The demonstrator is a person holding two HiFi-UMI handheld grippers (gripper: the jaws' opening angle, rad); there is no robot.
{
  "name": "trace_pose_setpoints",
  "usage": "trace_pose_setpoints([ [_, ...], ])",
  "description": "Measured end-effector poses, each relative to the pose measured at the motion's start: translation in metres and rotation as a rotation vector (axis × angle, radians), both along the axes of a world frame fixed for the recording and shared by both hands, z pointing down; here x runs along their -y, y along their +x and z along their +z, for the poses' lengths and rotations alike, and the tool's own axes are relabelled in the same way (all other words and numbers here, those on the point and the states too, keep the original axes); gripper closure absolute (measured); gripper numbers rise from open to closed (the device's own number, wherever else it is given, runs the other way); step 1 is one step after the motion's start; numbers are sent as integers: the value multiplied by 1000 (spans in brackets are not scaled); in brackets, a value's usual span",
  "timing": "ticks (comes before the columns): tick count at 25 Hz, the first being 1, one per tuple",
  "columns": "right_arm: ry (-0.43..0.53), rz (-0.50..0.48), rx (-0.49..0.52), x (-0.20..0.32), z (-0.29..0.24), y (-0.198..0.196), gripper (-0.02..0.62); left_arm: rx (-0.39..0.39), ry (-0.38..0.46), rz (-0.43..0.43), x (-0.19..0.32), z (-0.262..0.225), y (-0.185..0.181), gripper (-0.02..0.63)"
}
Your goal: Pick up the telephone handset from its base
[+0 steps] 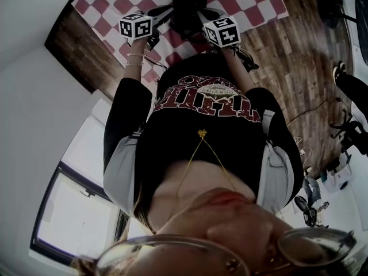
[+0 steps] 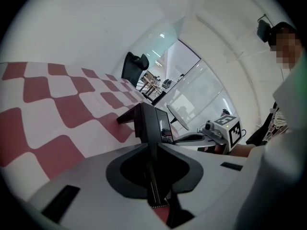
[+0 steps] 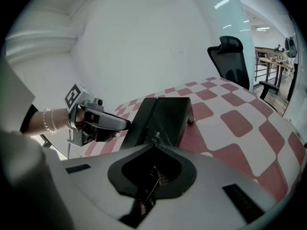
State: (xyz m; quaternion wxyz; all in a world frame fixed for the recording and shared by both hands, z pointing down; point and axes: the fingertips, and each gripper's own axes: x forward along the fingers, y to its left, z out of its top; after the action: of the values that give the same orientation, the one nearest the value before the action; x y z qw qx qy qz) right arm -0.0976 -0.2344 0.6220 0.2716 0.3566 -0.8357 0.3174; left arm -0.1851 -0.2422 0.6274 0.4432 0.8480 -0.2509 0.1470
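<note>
The black telephone (image 1: 188,7) stands on a red-and-white checked cloth (image 1: 241,2). In the right gripper view its handset (image 3: 144,121) is the long strip lying on the left side of the base (image 3: 171,116). My left gripper (image 2: 147,150) points at the phone's edge (image 2: 151,121); its jaws stand a narrow slit apart with nothing between them. Seen from the right, the left gripper's fingers (image 3: 120,123) sit close beside the handset; I cannot tell if they touch. My right gripper (image 3: 154,152) is shut and empty, just short of the base. Their marker cubes (image 1: 136,26) (image 1: 222,31) flank the phone.
A black office chair (image 3: 235,56) stands beyond the table's far end. A wooden surface (image 1: 299,45) borders the cloth. The person's torso and arms fill the middle of the head view. The right gripper (image 2: 211,131) shows past the phone in the left gripper view.
</note>
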Motion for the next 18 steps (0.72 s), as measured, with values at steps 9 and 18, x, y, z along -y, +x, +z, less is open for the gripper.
trace_pose_setpoints([
  [9,-1,7,11,-1,0,-1,575,-5,-6,68,3,8,2,524],
  [18,1,7,15,-1,-3,0,575,-73,-28,138,3,8,7,518],
])
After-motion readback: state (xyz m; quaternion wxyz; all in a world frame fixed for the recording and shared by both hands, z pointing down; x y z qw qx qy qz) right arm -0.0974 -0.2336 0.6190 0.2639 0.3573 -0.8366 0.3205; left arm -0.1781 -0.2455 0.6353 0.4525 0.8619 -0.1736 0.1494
